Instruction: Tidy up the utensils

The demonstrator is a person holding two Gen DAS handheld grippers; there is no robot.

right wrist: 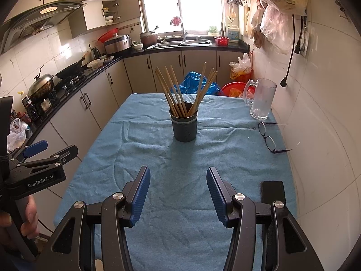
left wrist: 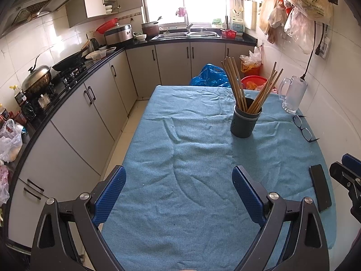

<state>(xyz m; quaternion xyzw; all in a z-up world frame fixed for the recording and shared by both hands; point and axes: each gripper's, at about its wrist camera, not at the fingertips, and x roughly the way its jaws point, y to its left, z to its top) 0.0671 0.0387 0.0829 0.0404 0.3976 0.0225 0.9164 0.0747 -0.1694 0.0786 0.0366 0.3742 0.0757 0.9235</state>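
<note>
Now: left gripper jaws apart, empty | right gripper jaws apart, empty | chopsticks upright in holder on bench

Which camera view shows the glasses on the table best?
The right wrist view: the glasses lie nearer the centre, both lenses clear. In the left wrist view the glasses sit near the right edge, smaller and more distorted.

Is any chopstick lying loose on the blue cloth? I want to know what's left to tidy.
No: every chopstick stands in the dark holder, and none lies on the cloth.
</note>
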